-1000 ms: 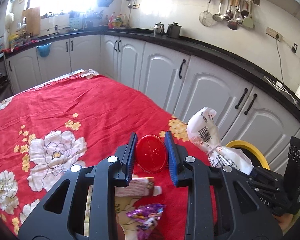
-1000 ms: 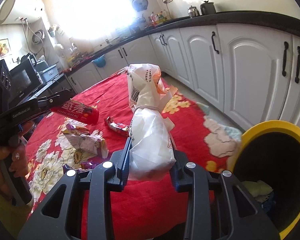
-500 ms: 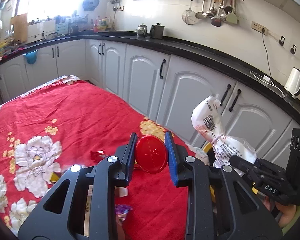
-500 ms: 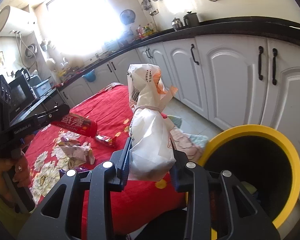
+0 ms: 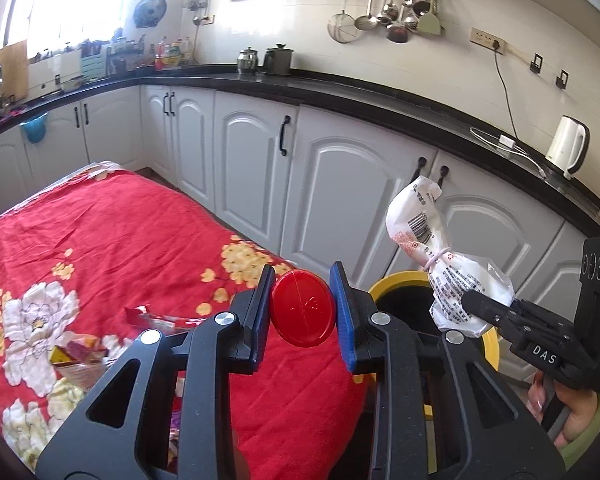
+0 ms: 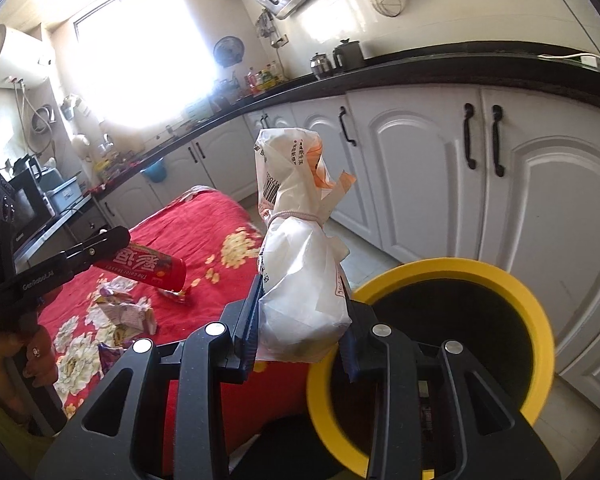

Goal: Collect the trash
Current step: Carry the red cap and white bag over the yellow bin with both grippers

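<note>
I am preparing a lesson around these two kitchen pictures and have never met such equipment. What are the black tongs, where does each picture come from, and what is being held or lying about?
There is no robot here. A person holds two hand-operated grippers, each with a wide-angle camera looking along its fingers, so each picture is one gripper's own view.

The left gripper is clamped on a red tube, seen end-on there and from the side in the other view. The right gripper is clamped on a tied white bag, held near the rim of a yellow bin.

Beside the bin is a red flowered cloth, with several crumpled wrappers lying on it. White kitchen cabinets run behind.
</note>
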`<state>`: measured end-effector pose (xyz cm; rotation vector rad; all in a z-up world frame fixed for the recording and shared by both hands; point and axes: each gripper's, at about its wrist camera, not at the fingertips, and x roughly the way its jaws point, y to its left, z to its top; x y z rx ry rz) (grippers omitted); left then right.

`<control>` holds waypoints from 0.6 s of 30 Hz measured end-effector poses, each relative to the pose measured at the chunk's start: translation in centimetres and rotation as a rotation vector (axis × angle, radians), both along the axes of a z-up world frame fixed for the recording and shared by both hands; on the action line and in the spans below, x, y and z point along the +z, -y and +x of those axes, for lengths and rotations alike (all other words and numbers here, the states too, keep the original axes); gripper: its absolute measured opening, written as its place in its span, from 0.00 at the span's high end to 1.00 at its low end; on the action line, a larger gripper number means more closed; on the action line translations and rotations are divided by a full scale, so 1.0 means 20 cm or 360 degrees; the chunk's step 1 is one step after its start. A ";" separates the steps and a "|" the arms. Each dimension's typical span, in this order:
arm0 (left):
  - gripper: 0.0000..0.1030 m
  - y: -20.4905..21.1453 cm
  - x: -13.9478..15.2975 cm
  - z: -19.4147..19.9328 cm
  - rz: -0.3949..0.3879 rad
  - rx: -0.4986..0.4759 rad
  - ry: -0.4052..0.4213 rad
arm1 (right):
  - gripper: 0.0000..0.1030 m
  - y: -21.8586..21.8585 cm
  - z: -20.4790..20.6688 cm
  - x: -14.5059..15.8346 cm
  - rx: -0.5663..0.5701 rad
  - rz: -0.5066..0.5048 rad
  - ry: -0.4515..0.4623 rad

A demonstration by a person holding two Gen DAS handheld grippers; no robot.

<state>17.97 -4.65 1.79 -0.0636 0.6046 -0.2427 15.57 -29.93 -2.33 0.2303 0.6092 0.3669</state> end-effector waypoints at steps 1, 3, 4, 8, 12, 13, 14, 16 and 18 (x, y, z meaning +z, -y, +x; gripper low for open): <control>0.79 0.02 0.00 0.00 0.0002 -0.0007 0.0001 | 0.69 0.02 0.00 0.00 -0.0007 -0.0001 -0.0001; 0.79 0.05 -0.01 0.00 0.0006 -0.0027 -0.0001 | 0.69 0.06 -0.01 0.00 -0.0027 -0.0005 0.0001; 0.79 0.07 -0.01 0.01 0.0009 -0.0036 -0.0001 | 0.69 0.07 -0.02 0.00 -0.0035 -0.0006 0.0001; 0.79 0.13 -0.02 0.01 0.0019 -0.0069 -0.0001 | 0.69 0.14 -0.03 -0.02 -0.0071 -0.0011 -0.0002; 0.79 0.20 -0.03 0.02 0.0029 -0.0110 0.0002 | 0.69 0.23 -0.04 -0.04 -0.0113 -0.0017 -0.0012; 0.79 0.22 -0.03 0.02 0.0032 -0.0120 0.0000 | 0.69 0.24 -0.04 -0.05 -0.0122 -0.0016 -0.0016; 0.79 0.24 -0.04 0.02 0.0036 -0.0132 -0.0002 | 0.69 0.26 -0.05 -0.05 -0.0131 -0.0016 -0.0019; 0.79 0.28 -0.04 0.02 0.0044 -0.0148 -0.0002 | 0.69 0.30 -0.05 -0.06 -0.0152 -0.0013 -0.0025; 0.79 0.32 -0.06 0.02 0.0051 -0.0170 -0.0006 | 0.70 0.33 -0.06 -0.07 -0.0168 -0.0009 -0.0030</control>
